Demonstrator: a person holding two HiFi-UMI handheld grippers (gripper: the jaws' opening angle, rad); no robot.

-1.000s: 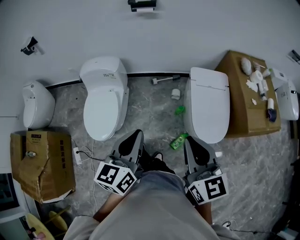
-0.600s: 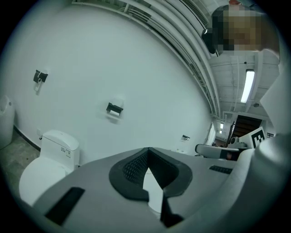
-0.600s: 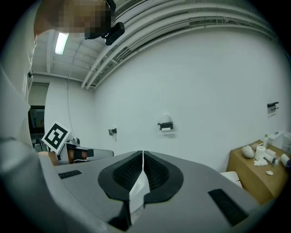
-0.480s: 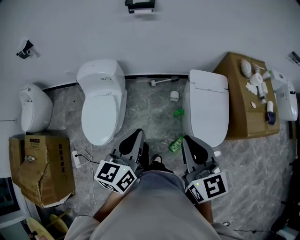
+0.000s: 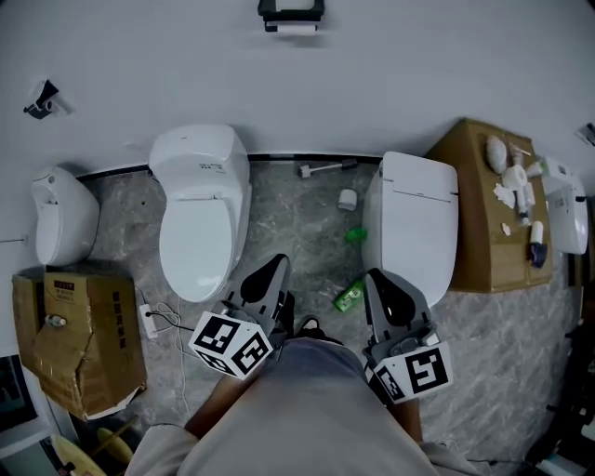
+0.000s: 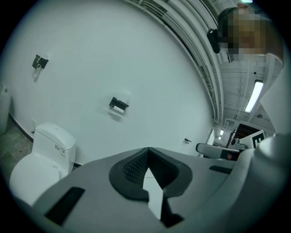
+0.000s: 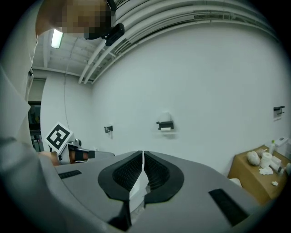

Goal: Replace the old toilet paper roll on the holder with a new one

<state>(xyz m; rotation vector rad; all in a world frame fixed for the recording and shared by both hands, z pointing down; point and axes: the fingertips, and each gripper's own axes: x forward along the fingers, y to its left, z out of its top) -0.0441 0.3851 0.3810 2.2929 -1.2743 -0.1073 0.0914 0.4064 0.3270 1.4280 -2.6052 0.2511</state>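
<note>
We faced the toilet paper holder (image 5: 292, 11) with 2 empty grippers.
The white roll (image 5: 296, 29) sat in the holder; well below it, the left gripper (image 5: 271, 268) and right gripper (image 5: 379, 279) each had jaws pressed together.

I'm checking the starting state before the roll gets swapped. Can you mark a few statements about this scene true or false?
1. The left gripper and the right gripper both have their jaws shut with nothing between them. True.
2. The toilet paper holder hangs on the wall, and neither gripper touches it. True.
3. The green bottle stands on the right cardboard box. False: it lies on the floor, beside the right toilet.
4. The right toilet has its lid raised. False: the lid is down.
</note>
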